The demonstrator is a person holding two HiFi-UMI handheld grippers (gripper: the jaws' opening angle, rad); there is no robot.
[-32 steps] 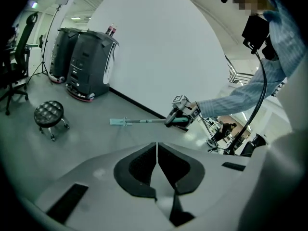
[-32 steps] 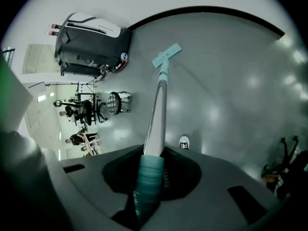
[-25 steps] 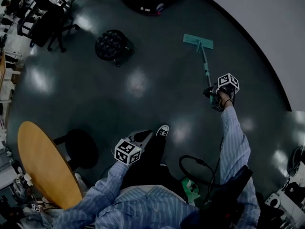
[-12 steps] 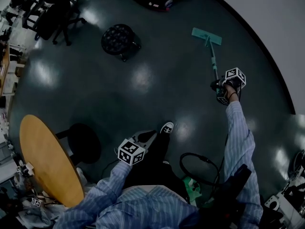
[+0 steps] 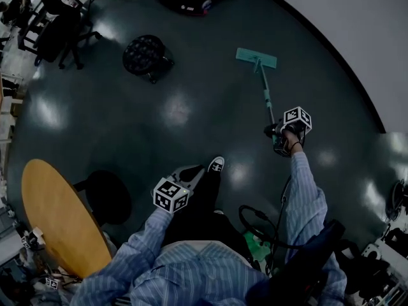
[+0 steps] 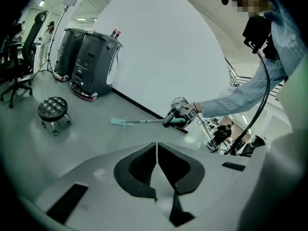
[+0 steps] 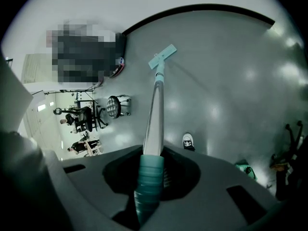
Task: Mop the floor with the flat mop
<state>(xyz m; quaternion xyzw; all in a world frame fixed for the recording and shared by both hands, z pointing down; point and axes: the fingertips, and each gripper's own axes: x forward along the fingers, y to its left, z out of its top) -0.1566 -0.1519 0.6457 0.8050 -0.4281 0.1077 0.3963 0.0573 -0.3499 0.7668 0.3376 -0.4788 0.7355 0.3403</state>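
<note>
Table (image 5: 54,222), round and wooden, at 8 o'clock in the head view; black stool (image 5: 143,55) at 11 o'clock on the dark floor (image 5: 191,107). Left gripper (image 6: 157,150) low near 6 o'clock, jaws pressed together on nothing, a shoe (image 5: 217,165) just beside it. Flat mop (image 5: 256,58) has its head flat on the floor at 1 o'clock, pole running back toward 3 o'clock, where the right gripper (image 7: 153,165) is clenched on the teal grip.
</note>
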